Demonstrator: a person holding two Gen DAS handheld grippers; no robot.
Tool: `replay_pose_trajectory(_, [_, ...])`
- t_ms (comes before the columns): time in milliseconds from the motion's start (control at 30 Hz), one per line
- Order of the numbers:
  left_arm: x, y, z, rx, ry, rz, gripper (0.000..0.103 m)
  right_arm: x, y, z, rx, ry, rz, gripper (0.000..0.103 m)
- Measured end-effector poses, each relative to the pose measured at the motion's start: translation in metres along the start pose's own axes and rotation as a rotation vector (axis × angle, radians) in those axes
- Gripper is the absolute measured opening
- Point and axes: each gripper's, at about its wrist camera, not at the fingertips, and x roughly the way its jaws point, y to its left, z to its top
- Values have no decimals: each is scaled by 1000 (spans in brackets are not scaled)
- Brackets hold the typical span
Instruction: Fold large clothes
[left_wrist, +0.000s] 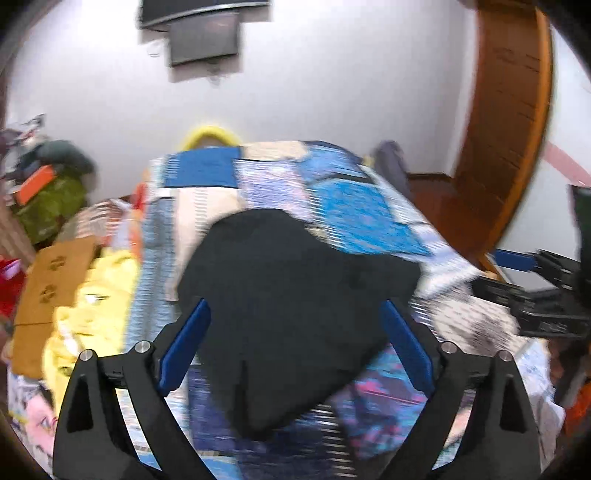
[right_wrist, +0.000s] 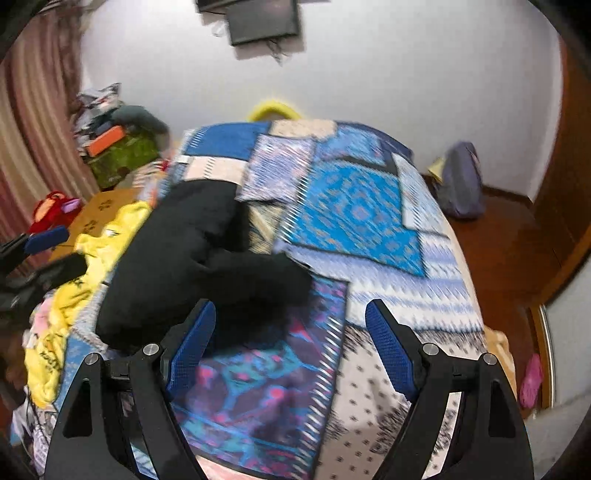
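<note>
A black garment (left_wrist: 295, 266) lies bunched in a folded heap on the bed's patchwork quilt (left_wrist: 351, 206). My left gripper (left_wrist: 295, 303) hovers just above it with its blue pads spread wide on either side, touching no cloth. In the right wrist view the black garment (right_wrist: 192, 258) lies up and to the left. My right gripper (right_wrist: 291, 304) stands open over the quilt (right_wrist: 351, 206) with nothing between its fingers, and its left pad is close to the garment's near edge. The other gripper shows at the right edge (left_wrist: 535, 291) of the left wrist view.
A yellow garment (right_wrist: 103, 240) and a cardboard box (right_wrist: 107, 206) lie left of the bed, beside a green bag (right_wrist: 122, 155) and a curtain (right_wrist: 33, 129). A purple bag (right_wrist: 461, 181) sits on the wooden floor at the right. A wooden door (left_wrist: 506, 110) stands at the far right.
</note>
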Motion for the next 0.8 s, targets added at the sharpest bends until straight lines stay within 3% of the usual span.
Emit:
replay_pose_trajectory(200, [44,50,-8,-102,120,58,94,31,41,23,-47,32,104,81])
replay_pose_trajectory(333, [77,50,-30,-119,228,24,94,62,48,23,-32,91,129,81])
replay_pose_trajectory(467, [82,33,-47,-92,195,42,95,88,32,7,16,156,72,81])
replay_pose_trajectory(633, [90,32,-59,-131,225,2,100,106,1,-19,135,236,150,82])
replay_pose_trajectory(800, [97,27,-74,-165,232,-17,103,113,-1,-38,114,260,145,83])
